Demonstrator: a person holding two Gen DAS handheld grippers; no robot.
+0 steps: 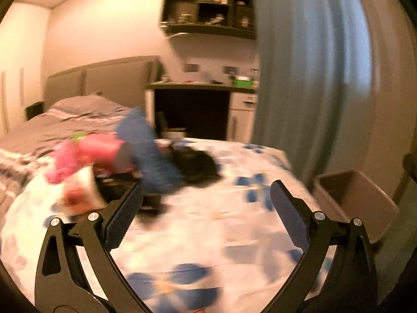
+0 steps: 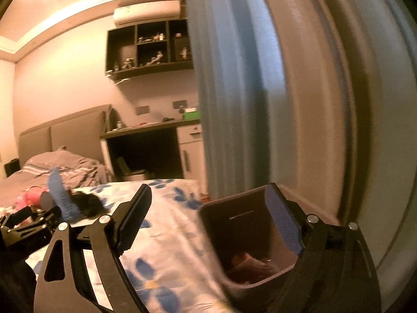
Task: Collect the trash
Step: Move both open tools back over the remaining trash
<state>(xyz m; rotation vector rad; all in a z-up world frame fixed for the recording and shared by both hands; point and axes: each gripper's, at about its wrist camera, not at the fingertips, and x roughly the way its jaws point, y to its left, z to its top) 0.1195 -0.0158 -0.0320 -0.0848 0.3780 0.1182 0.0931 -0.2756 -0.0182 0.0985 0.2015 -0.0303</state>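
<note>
Left view, step: the left gripper [image 1: 206,208] stands released over the floral sheet [image 1: 208,234], jaws wide with nothing between them; I judge it is between pickups, heading for the next piece.
Left view, trash: a blurred heap at 10 o'clock of the gripper, on the bed: a pink piece [image 1: 86,156], a blue piece [image 1: 146,151], a black piece [image 1: 195,164] and a white carton [image 1: 80,195] just beside the left finger.
Left view, bin: the bin [image 1: 357,203] stands at 3 o'clock, off the bed edge, beside the curtain [image 1: 312,78].
Left view, next move: swing to 10 o'clock, settle on one piece, close on it, then carry it to the bin.
Left view, unclear: motion blur smears the heap; what each piece is, and whether the carton touches the finger, cannot be told.
Right view, step: the right gripper [image 2: 208,219] is opening, nothing between its jaws; its right finger overlaps the bin mouth [image 2: 250,234], so I judge a drop is just finishing.
Right view, trash: something reddish [image 2: 250,263] lies in the bin bottom; the heap [image 2: 65,200] sits at 9 o'clock.
Right view, next move: turn back toward the heap.
Right view, hidden: the bin's right wall is behind the finger, and its contents are dark and unclear.
</note>
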